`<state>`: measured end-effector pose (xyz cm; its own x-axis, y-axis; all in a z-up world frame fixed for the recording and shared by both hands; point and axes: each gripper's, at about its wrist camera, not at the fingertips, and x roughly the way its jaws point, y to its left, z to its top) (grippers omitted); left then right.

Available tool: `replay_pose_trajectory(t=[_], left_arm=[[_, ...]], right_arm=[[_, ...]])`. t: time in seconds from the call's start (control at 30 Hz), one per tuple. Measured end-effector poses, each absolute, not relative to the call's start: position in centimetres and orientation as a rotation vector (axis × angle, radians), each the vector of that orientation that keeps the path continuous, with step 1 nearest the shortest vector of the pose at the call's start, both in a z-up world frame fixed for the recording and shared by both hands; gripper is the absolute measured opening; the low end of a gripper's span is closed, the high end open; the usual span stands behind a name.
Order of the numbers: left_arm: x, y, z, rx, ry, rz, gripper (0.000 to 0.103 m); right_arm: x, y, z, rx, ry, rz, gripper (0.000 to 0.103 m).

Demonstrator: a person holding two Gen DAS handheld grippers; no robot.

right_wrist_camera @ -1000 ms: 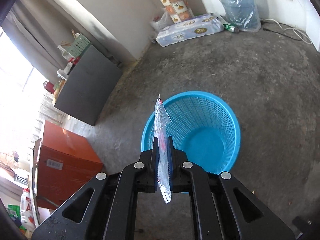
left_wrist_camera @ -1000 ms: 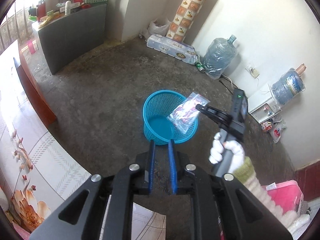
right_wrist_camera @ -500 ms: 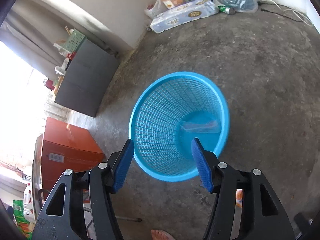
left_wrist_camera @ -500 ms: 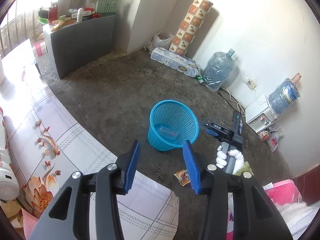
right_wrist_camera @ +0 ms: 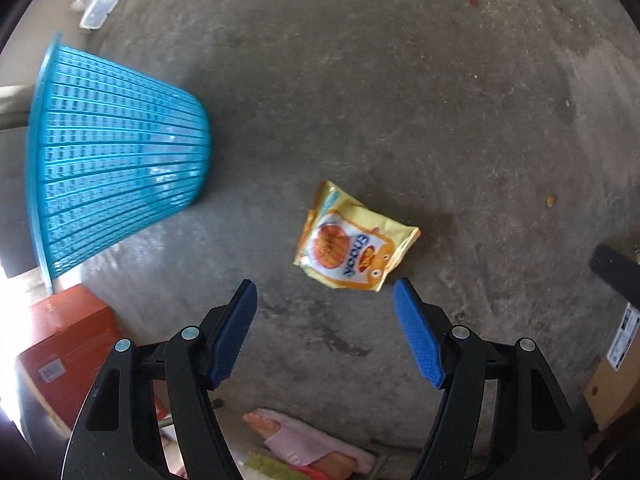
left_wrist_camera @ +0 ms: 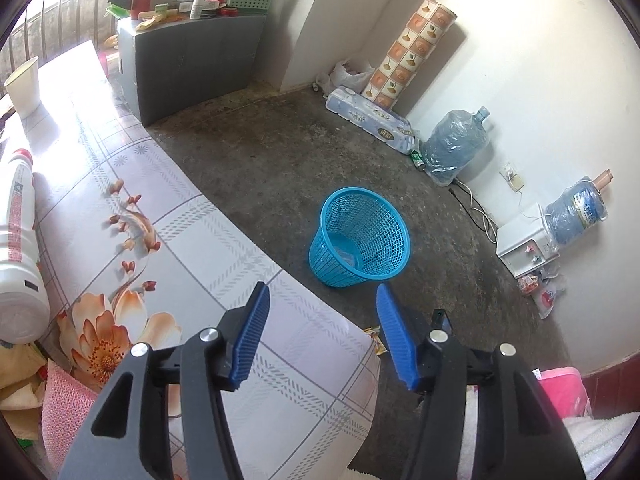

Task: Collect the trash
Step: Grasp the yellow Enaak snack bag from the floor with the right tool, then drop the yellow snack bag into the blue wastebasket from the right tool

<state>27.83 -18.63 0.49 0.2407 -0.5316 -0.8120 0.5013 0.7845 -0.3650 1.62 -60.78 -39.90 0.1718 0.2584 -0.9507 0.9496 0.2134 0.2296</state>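
The clear wrapper now lies inside the blue mesh plastic basket (left_wrist_camera: pixel 360 236), and the right gripper (right_wrist_camera: pixel 326 308), fingers apart like the left gripper's (left_wrist_camera: pixel 320 320), has turned to the yellow snack packet (right_wrist_camera: pixel 352 252) on the concrete floor (right_wrist_camera: pixel 400 100) beside that basket

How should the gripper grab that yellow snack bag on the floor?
Probably from above, with the open right gripper closing on the snack bag at its raised, crinkled top edge. The bag lies flat on the concrete, so that lifted edge gives the fingers something to pinch.

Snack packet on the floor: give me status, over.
Both grippers open, empty. Right gripper above yellow snack packet, lying flat on concrete, beside blue basket. Left gripper over table edge. Nothing blocking the packet.
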Motion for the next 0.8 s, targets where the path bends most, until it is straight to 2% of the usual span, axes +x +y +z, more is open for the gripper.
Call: replay_pose_trajectory(t=[0.07,0.13,0.27,0.33,0.43,0.53,0.73,0.8], left_arm=[[27.7,-18.4,0.7,-0.033,1.118,-0.702,0.054],[27.6,-18.2,0.9,-0.028,1.113,-0.697,0.055],[27.6,-18.0,1.0,-0.027,1.125,-0.7,0.055],[27.6,-18.1,0.9,-0.022,1.132,-0.703,0.056],[27.4,-17.9,0.8,-0.016,1.136,-0.692,0.056],[27.2,-17.4,0.6,-0.015,1.135,-0.673,0.056],[27.3,-16.2,0.3,-0.023,1.141,-0.635,0.056],[27.3,-16.0,0.3,-0.027,1.141,-0.631,0.056]], right_arm=[[2.6,-60.7,-40.5,1.188,1.343,-0.757,0.068],[4.4,-59.3,-40.3,0.933,1.388,-0.682,0.068],[7.7,-54.9,-40.8,0.523,1.516,-0.388,0.082],[8.4,-53.0,-42.3,0.36,1.6,-0.314,0.083],[8.4,-51.6,-45.3,0.243,1.714,-0.299,0.083],[8.1,-51.7,-47.1,0.261,1.753,-0.341,0.082],[7.4,-52.6,-48.3,0.312,1.768,-0.416,0.044],[7.2,-53.0,-48.4,0.33,1.766,-0.417,0.019]])
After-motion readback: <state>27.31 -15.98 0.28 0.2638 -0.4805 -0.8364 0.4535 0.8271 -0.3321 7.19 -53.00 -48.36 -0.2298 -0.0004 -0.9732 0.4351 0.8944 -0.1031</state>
